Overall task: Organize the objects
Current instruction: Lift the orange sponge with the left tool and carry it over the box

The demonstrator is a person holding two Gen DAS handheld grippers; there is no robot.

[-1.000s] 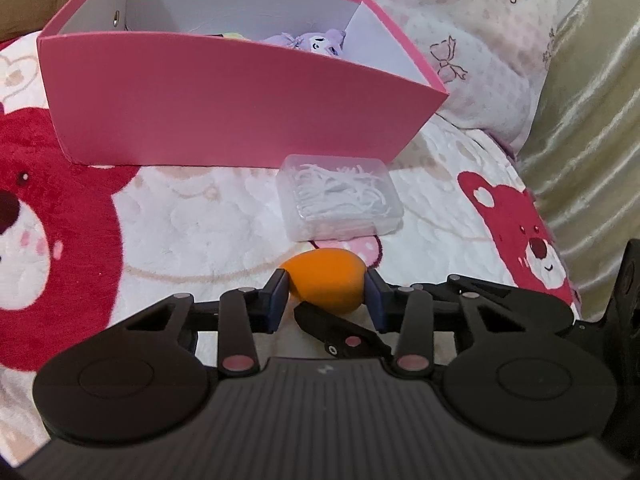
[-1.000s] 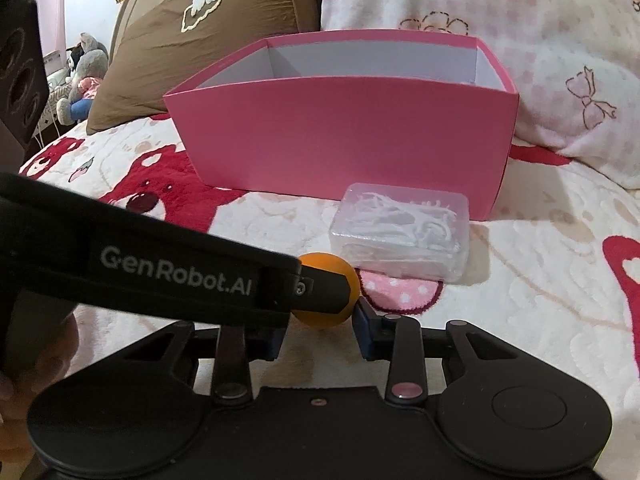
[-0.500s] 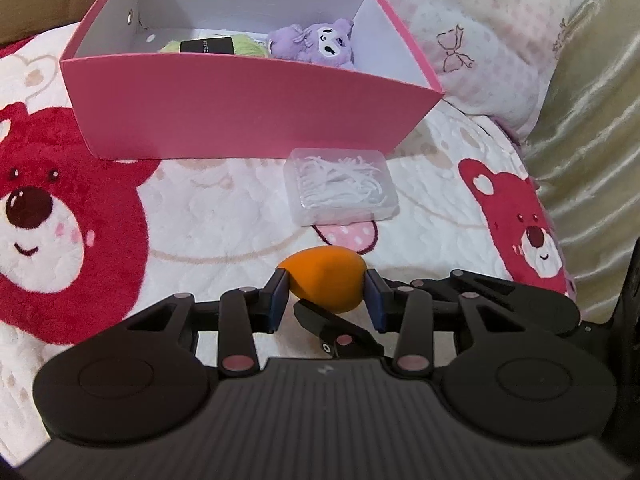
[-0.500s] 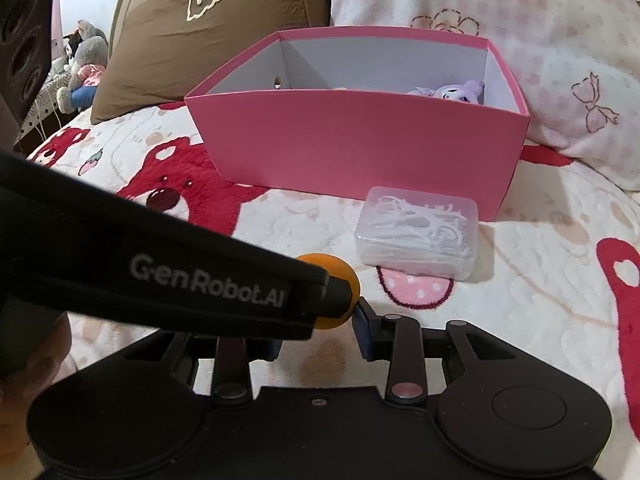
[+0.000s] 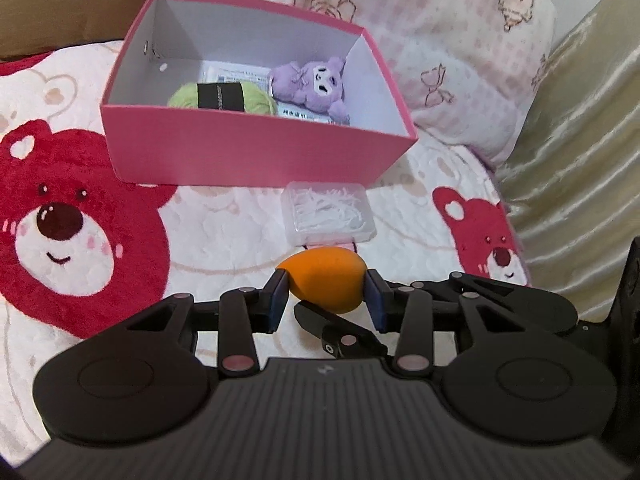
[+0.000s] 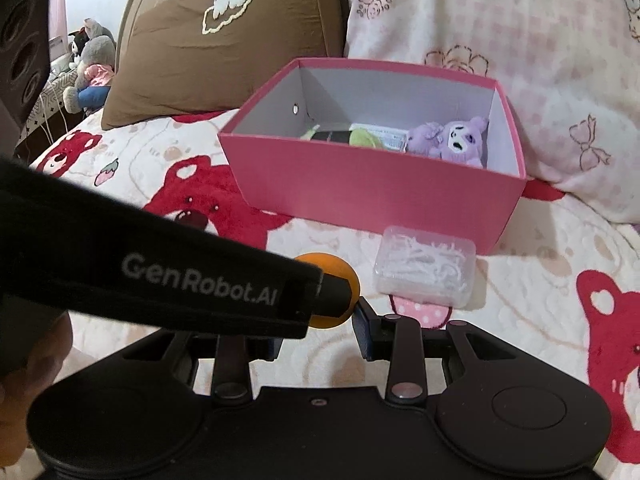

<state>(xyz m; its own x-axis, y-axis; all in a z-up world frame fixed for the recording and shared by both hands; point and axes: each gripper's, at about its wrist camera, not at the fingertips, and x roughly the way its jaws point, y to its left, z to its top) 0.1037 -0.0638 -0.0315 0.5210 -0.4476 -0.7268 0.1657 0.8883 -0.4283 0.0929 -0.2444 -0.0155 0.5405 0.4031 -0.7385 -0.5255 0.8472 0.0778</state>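
A home bedroom: a bear-print blanket (image 5: 120, 216), pillows (image 6: 224, 36) and plush toys (image 6: 86, 68) on a bed.

Box (image 5: 256, 148): pink outside, white inside. Sponge (image 5: 326, 280): orange. Yarn (image 5: 222, 98): light green, black band. Plush (image 5: 310, 86): purple, white face. Case (image 5: 330, 214): clear, white bits inside. Blanket (image 5: 224, 240): cream, red bear faces, pale hearts. Pillow (image 6: 224, 36): brown, white cloud motif. Second pillow (image 5: 460, 60): pink-white check, bow and flower prints. Grippers (image 5: 325, 298): black, blue pads (image 5: 276, 300).
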